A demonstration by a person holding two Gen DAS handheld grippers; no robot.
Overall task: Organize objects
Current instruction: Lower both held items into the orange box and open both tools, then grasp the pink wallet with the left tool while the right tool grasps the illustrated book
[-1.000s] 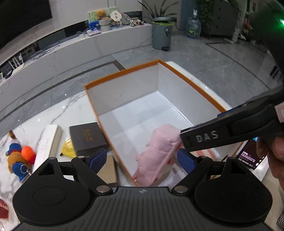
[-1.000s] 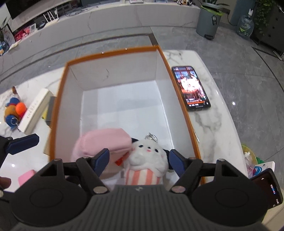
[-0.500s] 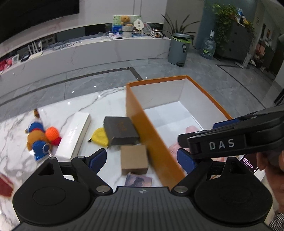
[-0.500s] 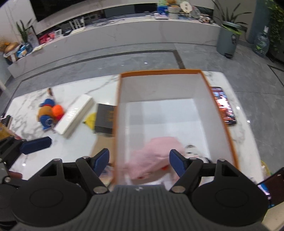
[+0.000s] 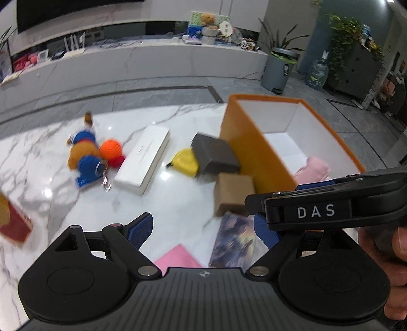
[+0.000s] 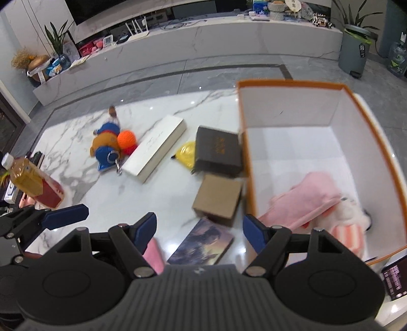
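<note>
On the worktop [image 6: 76, 142] the open box [image 6: 292, 107] sits at three o'clock; two small boxes [image 6: 218, 150] touch its nine o'clock wall, plush toy [image 6: 318, 193] inside.

A home living room: a grey tiled floor [image 6: 162, 76], a long white marble media bench [image 6: 203, 40] at the far wall under a dark television [image 6: 132, 7], potted plants [image 5: 348, 35], a pedal bin [image 5: 278, 68] far right

Four small boxes [image 6: 217, 198] (one orange bin [image 6: 287, 107])
</note>
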